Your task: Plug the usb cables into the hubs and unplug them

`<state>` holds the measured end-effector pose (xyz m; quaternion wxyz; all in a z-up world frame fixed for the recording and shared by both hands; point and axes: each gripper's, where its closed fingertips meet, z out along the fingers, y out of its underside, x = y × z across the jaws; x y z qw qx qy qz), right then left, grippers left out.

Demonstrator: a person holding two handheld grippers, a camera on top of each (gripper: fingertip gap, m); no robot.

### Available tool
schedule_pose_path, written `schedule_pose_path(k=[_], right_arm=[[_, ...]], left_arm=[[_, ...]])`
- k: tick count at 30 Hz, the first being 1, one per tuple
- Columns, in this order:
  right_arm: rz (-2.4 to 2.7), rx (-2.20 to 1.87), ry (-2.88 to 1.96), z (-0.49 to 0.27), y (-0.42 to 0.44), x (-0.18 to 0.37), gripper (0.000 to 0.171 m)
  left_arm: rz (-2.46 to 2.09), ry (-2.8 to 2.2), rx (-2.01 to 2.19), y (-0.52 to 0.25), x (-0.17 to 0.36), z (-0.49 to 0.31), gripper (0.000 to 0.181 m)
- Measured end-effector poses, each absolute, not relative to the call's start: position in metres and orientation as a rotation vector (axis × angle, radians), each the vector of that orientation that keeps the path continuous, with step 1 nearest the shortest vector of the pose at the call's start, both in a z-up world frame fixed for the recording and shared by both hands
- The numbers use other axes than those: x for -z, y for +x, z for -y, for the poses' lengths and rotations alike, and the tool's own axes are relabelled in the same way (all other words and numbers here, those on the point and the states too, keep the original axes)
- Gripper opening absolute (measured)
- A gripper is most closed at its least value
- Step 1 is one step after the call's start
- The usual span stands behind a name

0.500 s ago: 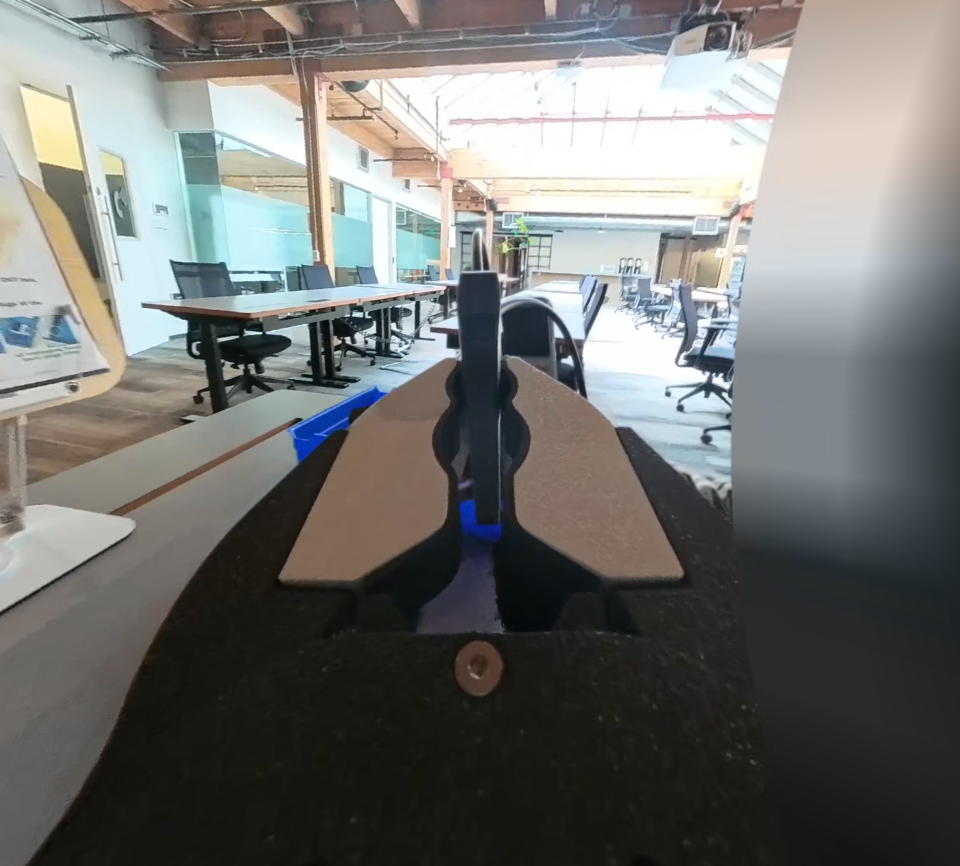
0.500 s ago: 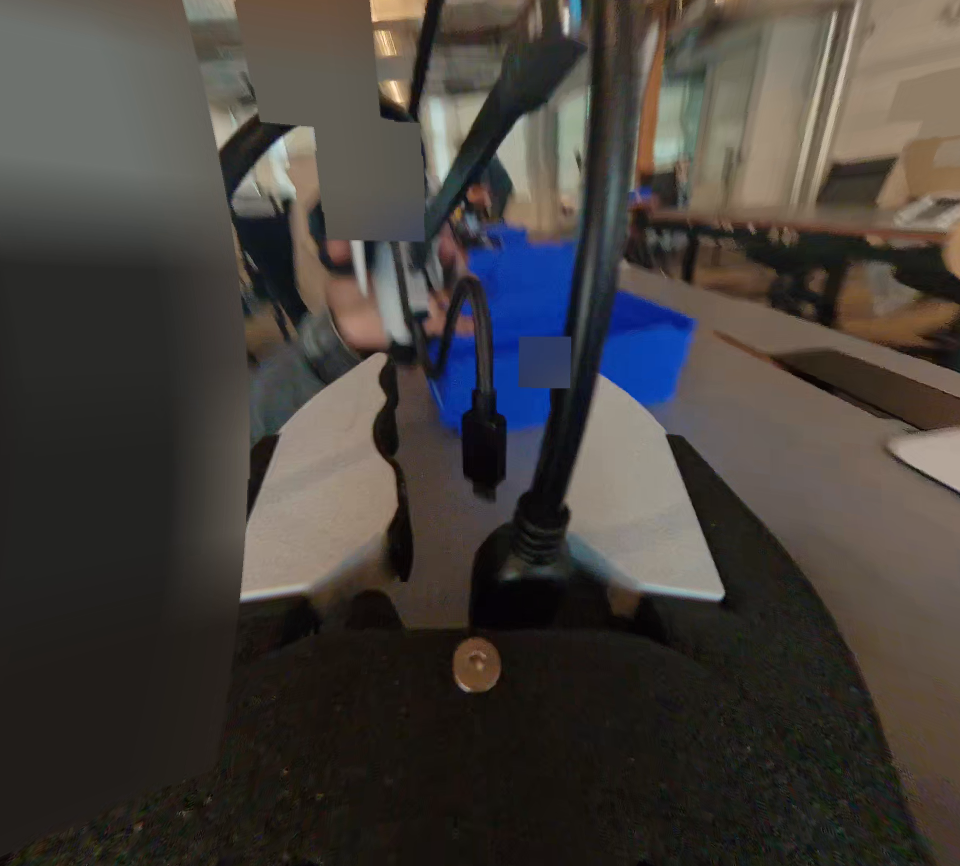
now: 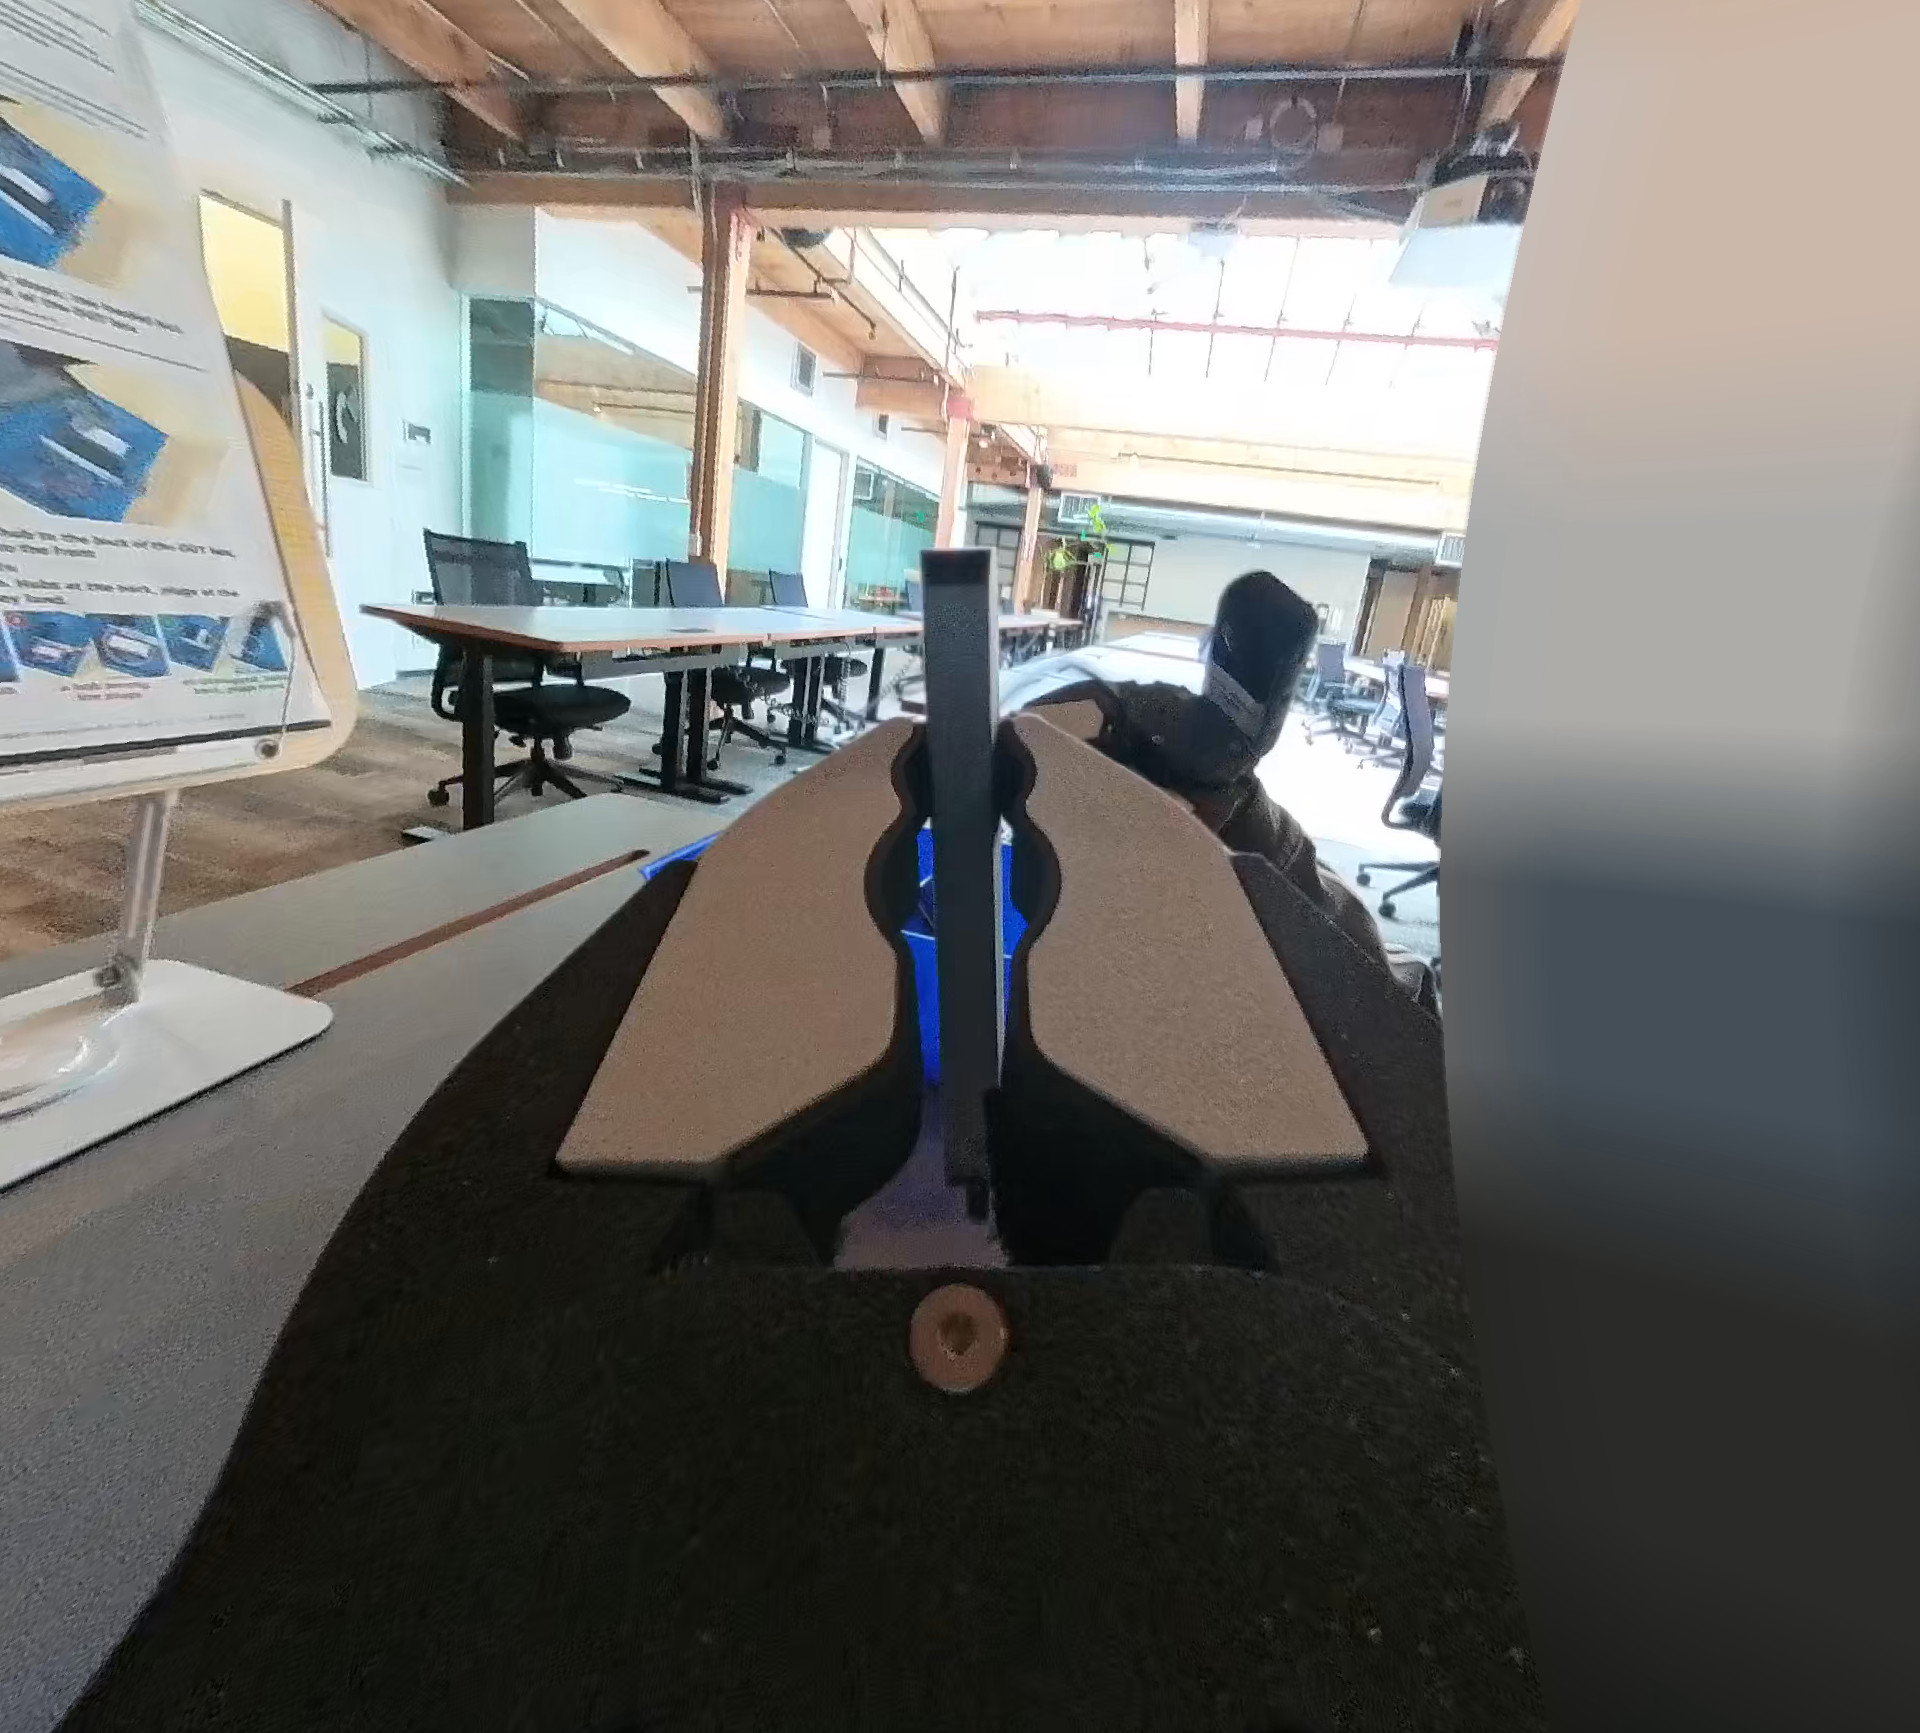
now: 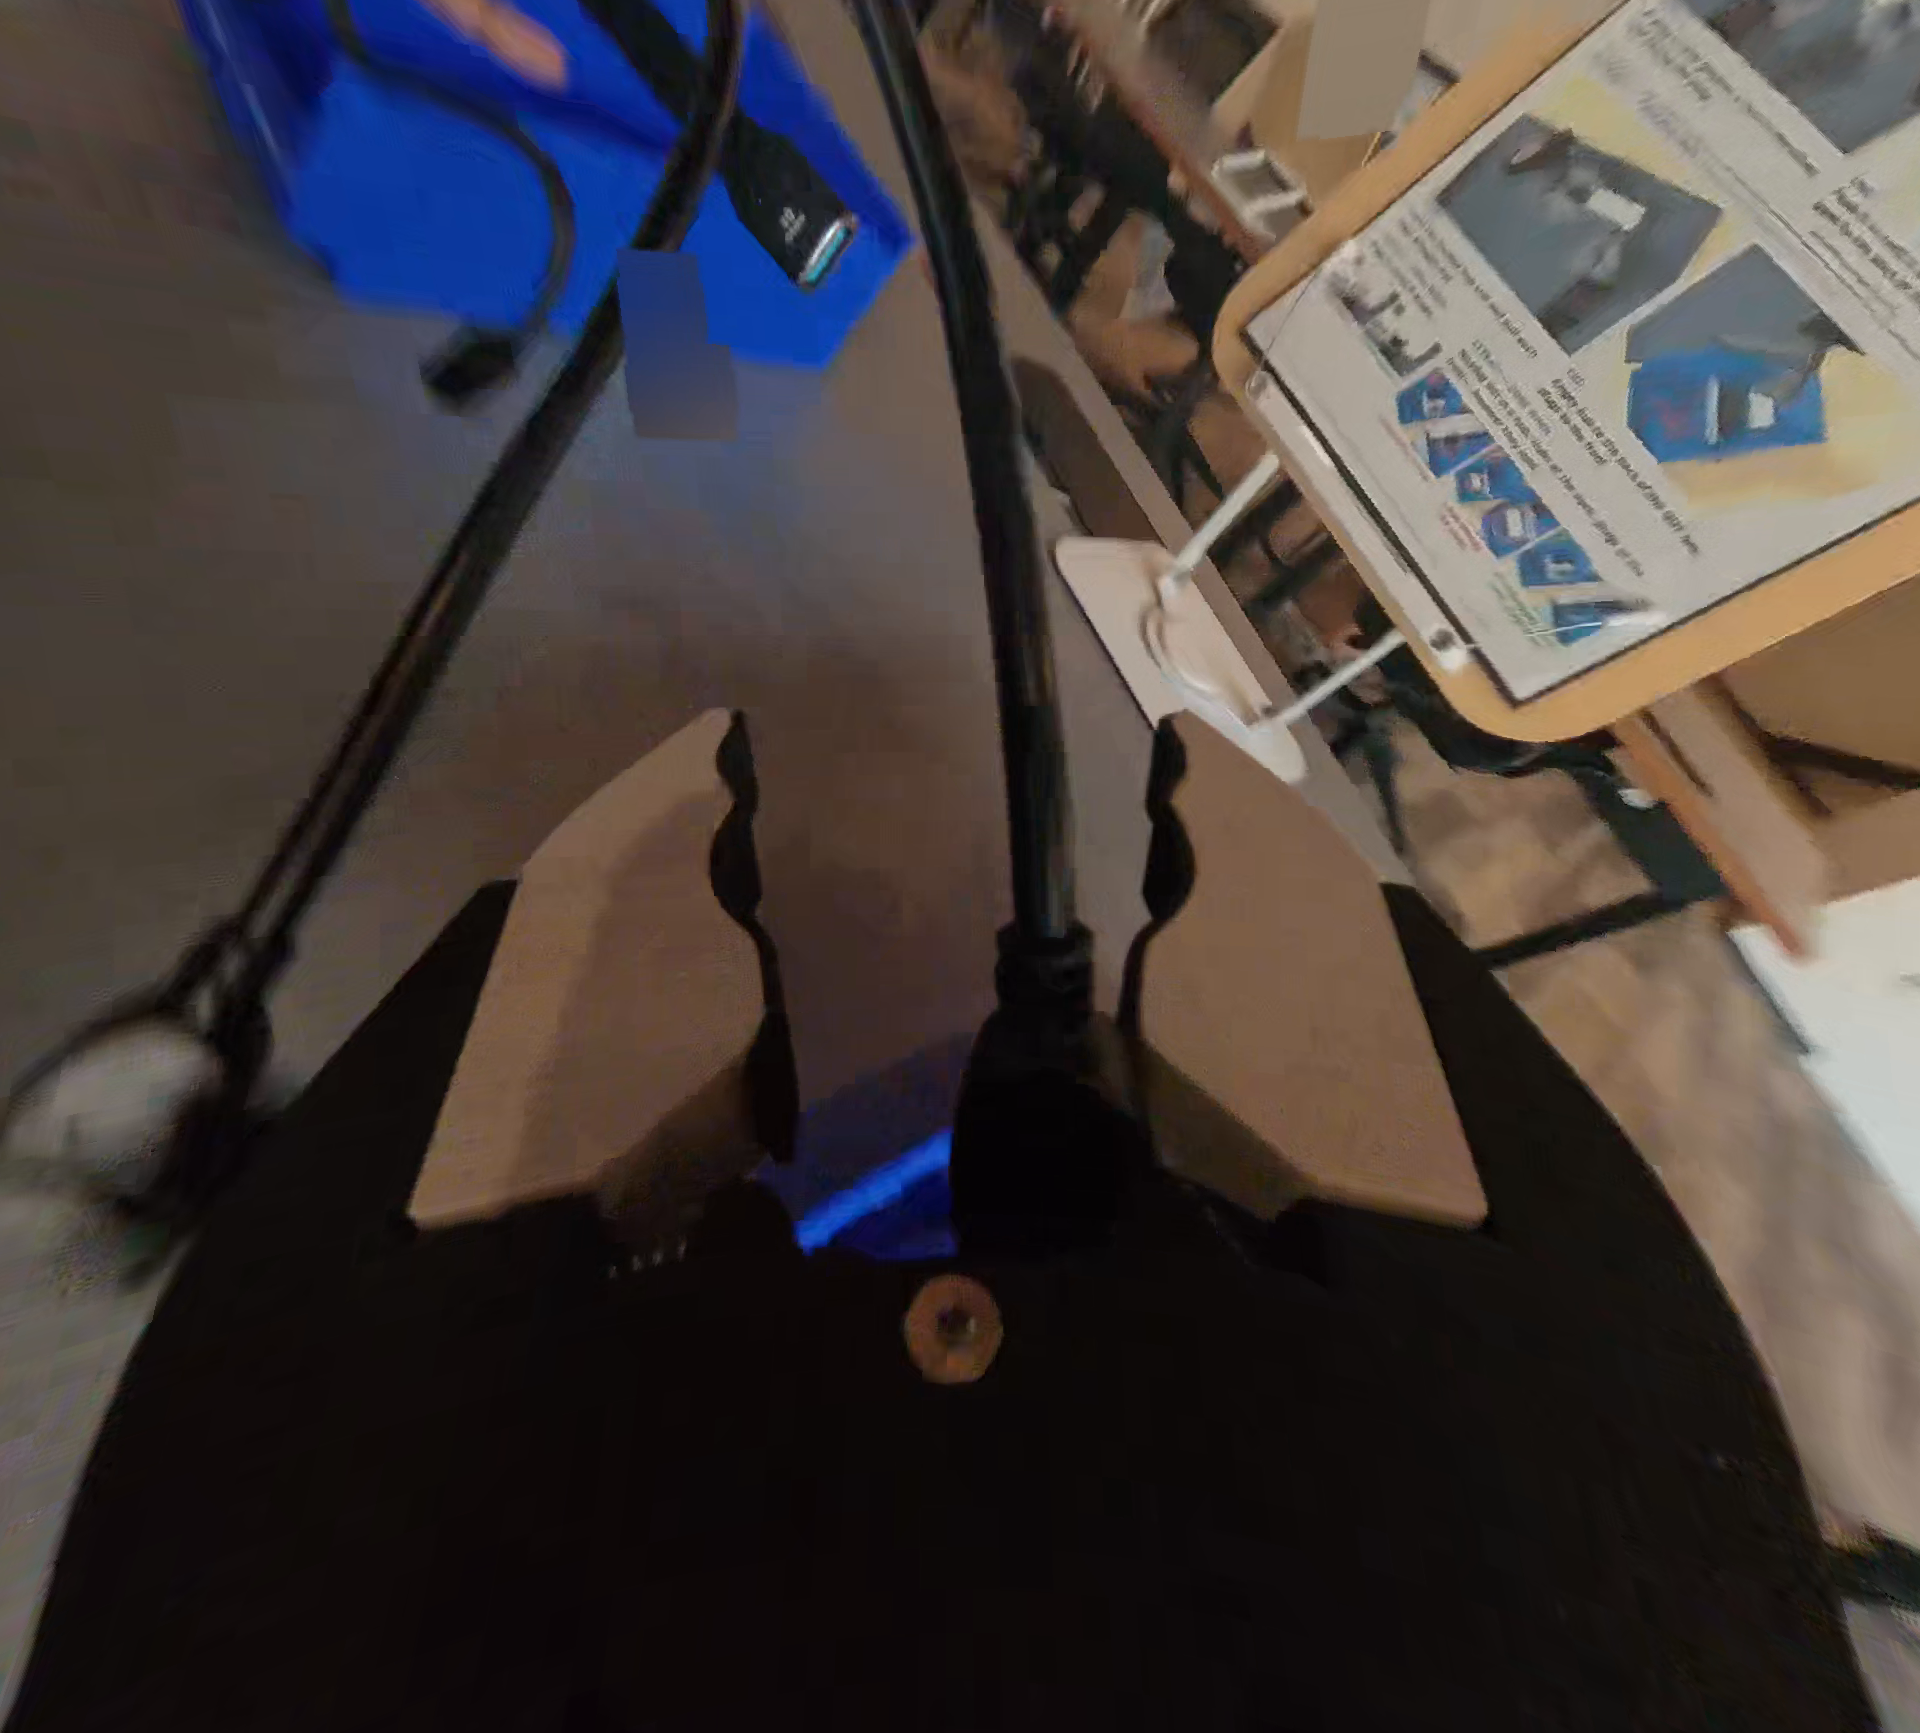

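My left gripper (image 3: 958, 733) is shut on a slim dark grey hub (image 3: 961, 852) that stands upright between its fingers. In the right wrist view the hub (image 4: 800, 223) is a black bar with a blue port at its end, up near the blue bin (image 4: 436, 177). My right gripper (image 4: 945, 733) is open. A thick black cable (image 4: 987, 436) ends in a black plug (image 4: 1039, 1070) that lies deep in the gap against the right finger. A thin cable with a small plug (image 4: 468, 364) dangles near the bin. This view is blurred.
A sign on a white stand (image 3: 125, 436) is on the grey table (image 3: 260, 1268) at the left; it also shows at the right of the right wrist view (image 4: 1558, 333). Another black cable (image 4: 416, 644) runs to the lower left. Office desks and chairs (image 3: 540, 707) stand beyond. About 20 centimetres separates my left fingertips from my right.
The left gripper has tilted up and come nearer the sign, still holding the hub. The right gripper has swung to look down at the table; the plug stays against its right finger.
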<state>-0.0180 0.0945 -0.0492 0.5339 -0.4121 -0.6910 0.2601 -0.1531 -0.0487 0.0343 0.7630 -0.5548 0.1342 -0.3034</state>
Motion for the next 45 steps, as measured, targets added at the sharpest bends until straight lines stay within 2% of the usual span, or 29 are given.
schedule_pose_path(k=[4, 10, 14, 18, 19, 21, 23, 25, 28, 30, 32, 36, 40, 45], right_arm=[[1.789, -0.323, -0.828, -0.093, -0.002, 0.060, 0.075], [1.720, 0.408, -0.593, -0.130, 0.010, 0.048, 0.069], [1.666, 0.517, -0.430, -0.121, -0.010, 0.043, 0.080], [1.672, 0.722, -0.458, -0.133, -0.022, 0.056, 0.079], [1.677, 0.667, -0.453, -0.127, -0.031, 0.060, 0.075], [1.719, 0.305, -0.441, -0.091, -0.053, 0.069, 0.062], [1.684, -0.154, -0.441, -0.045, -0.069, 0.061, 0.056], [1.605, -0.359, -0.456, -0.027, -0.071, 0.043, 0.054], [1.549, -0.317, -0.501, -0.038, -0.064, 0.029, 0.053], [1.504, -0.313, -0.496, -0.039, -0.059, 0.020, 0.044], [1.422, -0.451, -0.496, -0.024, -0.062, 0.008, 0.032], [1.354, -0.731, -0.590, 0.006, -0.079, 0.006, 0.032], [1.390, -0.657, -0.619, 0.011, -0.092, 0.022, 0.033], [1.365, -0.596, -0.565, 0.014, -0.093, 0.021, 0.013]], left_arm=[[-0.295, -1.199, 0.663, -0.153, -0.037, 0.051, 0.012], [-0.302, -1.153, 0.700, -0.151, -0.047, 0.062, 0.012], [-0.255, -1.074, 0.716, -0.165, -0.061, 0.075, 0.011], [-0.252, -1.036, 0.686, -0.172, -0.070, 0.088, 0.011], [-0.238, -1.041, 0.687, -0.174, -0.070, 0.089, 0.011], [-0.222, -1.079, 0.650, -0.179, -0.066, 0.085, 0.011], [-0.197, -1.145, 0.607, -0.184, -0.055, 0.075, 0.011], [-0.186, -1.222, 0.606, -0.182, -0.043, 0.063, 0.012], [-0.171, -1.265, 0.602, -0.180, -0.033, 0.051, 0.012], [-0.156, -1.263, 0.650, -0.176, -0.032, 0.047, 0.012], [-0.162, -1.261, 0.698, -0.165, -0.031, 0.042, 0.012], [-0.203, -1.296, 0.736, -0.139, -0.022, 0.030, 0.012], [-0.252, -1.313, 0.787, -0.115, -0.017, 0.024, 0.011], [-0.284, -1.327, 0.846, -0.091, -0.011, 0.019, 0.012]])
